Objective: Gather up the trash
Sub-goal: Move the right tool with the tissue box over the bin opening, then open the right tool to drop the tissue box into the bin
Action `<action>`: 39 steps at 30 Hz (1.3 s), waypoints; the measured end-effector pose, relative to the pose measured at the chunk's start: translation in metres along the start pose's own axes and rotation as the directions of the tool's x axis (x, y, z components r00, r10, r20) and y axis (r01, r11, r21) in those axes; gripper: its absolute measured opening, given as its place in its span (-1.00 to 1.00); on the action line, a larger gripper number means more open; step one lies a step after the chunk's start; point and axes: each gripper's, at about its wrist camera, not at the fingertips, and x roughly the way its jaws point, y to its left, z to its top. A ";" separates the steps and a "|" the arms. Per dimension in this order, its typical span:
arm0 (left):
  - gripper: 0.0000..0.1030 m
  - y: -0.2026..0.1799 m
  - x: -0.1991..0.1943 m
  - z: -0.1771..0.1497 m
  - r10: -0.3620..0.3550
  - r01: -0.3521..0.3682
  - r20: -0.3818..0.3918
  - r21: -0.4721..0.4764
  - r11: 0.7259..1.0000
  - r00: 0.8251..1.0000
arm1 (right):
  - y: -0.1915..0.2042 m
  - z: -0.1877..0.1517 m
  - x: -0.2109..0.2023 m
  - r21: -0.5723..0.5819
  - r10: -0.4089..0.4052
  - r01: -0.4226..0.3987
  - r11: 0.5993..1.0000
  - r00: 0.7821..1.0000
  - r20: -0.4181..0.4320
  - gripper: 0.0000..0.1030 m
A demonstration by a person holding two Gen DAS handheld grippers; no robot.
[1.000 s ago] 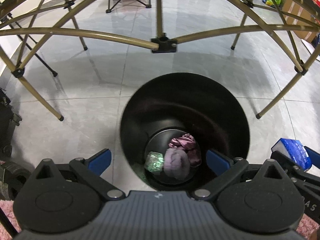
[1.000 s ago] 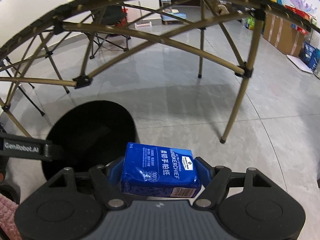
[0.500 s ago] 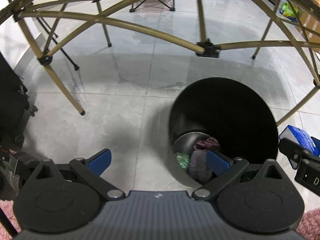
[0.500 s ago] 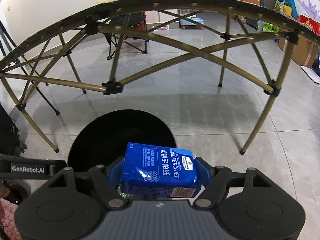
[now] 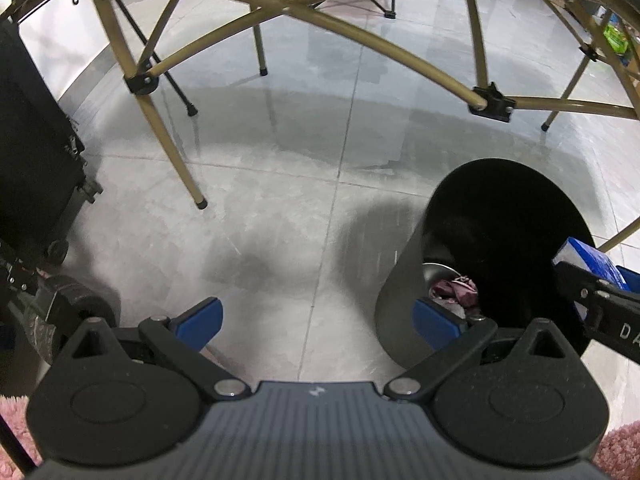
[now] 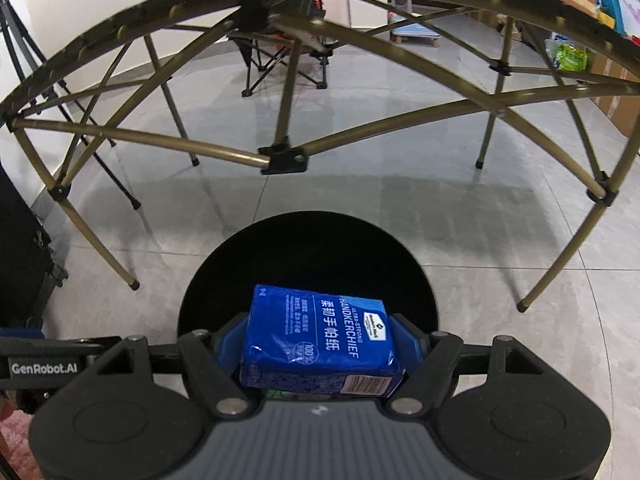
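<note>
The right gripper (image 6: 320, 334) pinches a blue handkerchief tissue pack (image 6: 318, 338) above the black trash bin (image 6: 224, 272). The left gripper (image 5: 318, 318) is spread, holding nothing.

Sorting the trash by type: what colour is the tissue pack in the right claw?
Blue with white print, clearest in the right wrist view: tissue pack.

Bin (image 6: 308, 248): on floor, before my table frame (image 6: 284, 158).
Tissue pack (image 6: 320, 340): in my right gripper (image 6: 320, 344), above bin.

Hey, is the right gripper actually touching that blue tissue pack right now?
Touching. The right wrist view shows the right gripper with both blue pads pressed against the sides of the blue tissue pack, which hangs above the black bin.
</note>
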 end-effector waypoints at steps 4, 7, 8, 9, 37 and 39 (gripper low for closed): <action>1.00 0.008 0.004 0.000 0.007 -0.007 -0.011 -0.015 1.000 1.000 | 0.007 0.005 0.008 -0.006 0.006 -0.006 1.000 1.000 -0.010 0.42; 1.00 0.013 0.005 -0.001 0.010 -0.010 -0.016 -0.021 1.000 1.000 | 0.012 0.008 0.014 -0.010 0.009 -0.010 1.000 1.000 -0.019 0.43; 1.00 0.014 0.006 -0.001 0.011 -0.011 -0.017 -0.023 1.000 1.000 | 0.015 0.009 0.017 -0.014 0.011 -0.011 1.000 1.000 -0.022 0.43; 1.00 0.015 0.006 -0.001 0.012 -0.013 -0.018 -0.026 1.000 1.000 | 0.017 0.009 0.019 -0.018 0.011 -0.012 1.000 1.000 -0.026 0.43; 1.00 0.020 0.019 -0.004 0.014 -0.016 -0.056 -0.023 1.000 0.998 | 0.025 0.009 0.072 -0.032 -0.026 0.021 0.999 0.989 -0.149 0.63; 1.00 0.020 0.019 -0.004 0.014 -0.016 -0.056 -0.024 1.000 0.998 | 0.024 0.009 0.074 -0.027 -0.034 0.031 0.999 0.988 -0.152 0.99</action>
